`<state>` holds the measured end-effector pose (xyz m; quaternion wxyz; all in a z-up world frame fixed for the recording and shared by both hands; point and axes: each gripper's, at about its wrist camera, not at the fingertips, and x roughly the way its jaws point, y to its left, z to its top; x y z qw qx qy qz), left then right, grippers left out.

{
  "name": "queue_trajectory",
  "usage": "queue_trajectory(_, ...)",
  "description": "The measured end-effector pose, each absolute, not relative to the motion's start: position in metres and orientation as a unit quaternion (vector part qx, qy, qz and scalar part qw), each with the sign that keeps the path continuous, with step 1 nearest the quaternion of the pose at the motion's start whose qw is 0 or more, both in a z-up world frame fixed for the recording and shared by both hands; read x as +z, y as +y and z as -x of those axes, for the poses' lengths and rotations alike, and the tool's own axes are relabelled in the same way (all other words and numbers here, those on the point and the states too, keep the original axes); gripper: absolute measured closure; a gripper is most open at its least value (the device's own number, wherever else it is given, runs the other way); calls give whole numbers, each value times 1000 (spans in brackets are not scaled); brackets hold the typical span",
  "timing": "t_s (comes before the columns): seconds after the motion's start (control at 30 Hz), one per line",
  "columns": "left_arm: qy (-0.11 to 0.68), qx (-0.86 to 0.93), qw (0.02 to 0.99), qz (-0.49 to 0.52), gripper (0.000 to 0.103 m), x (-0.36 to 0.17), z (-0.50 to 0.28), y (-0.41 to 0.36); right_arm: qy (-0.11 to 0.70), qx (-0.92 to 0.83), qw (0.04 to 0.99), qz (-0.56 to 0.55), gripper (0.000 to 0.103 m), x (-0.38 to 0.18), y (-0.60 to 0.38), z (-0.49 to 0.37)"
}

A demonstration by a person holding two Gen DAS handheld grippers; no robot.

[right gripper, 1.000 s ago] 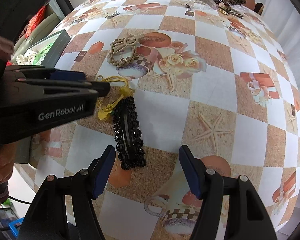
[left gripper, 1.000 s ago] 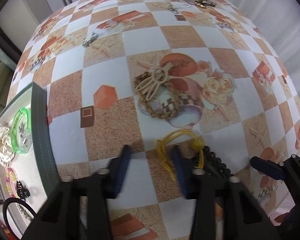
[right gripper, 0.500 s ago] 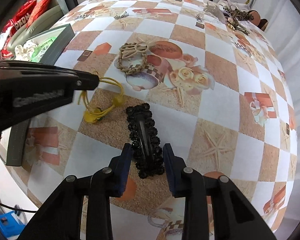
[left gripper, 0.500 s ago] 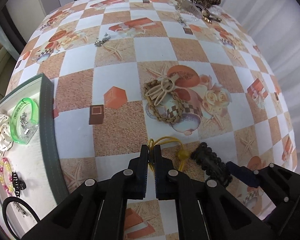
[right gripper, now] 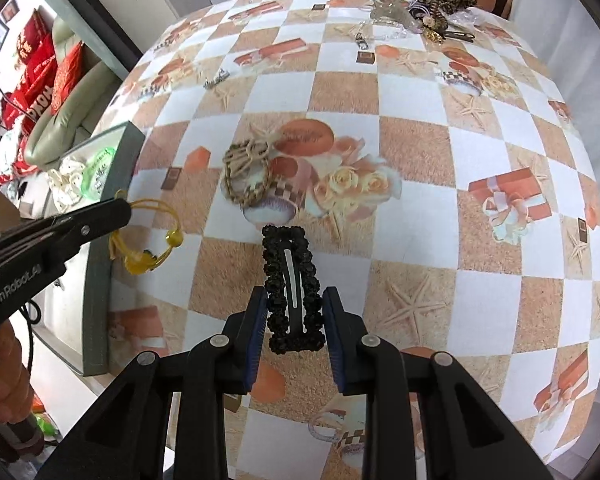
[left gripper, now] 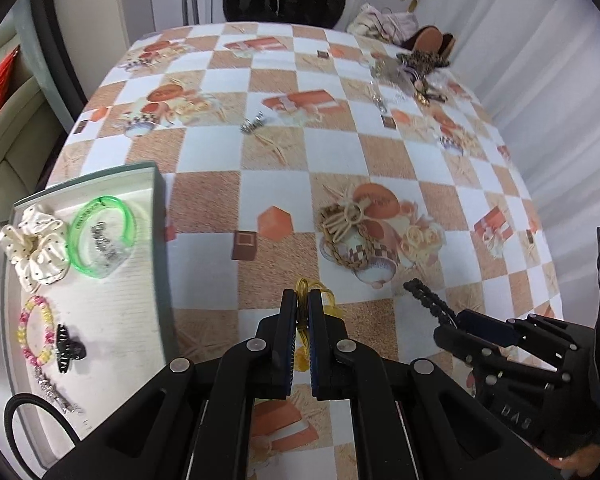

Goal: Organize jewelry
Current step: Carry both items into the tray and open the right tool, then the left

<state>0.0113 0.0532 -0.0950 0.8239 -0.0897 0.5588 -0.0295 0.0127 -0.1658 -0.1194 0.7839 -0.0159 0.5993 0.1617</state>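
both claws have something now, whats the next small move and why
Probably carry the left claw, shut on the yellow cord bracelet, leftward over the grey tray before releasing. The bracelet already hangs clear of the table, and the tray lies just beside it.

Glossy printed tablecloth (right gripper: 420, 152); black hair clip (right gripper: 294, 292) (beaded, rough); translucent yellow cord bracelet (right gripper: 148, 240).
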Motion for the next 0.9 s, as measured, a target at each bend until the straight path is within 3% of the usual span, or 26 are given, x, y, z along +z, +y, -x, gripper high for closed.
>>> queue_trajectory(0.43,526,6,842,117,93,-62,20,100,580,194,791,-9,73,-73,-140,-24)
queue_trajectory(0.9,522,82,834,158,93,-63,82,177,567,291,770,27,73,-47,-36,-18)
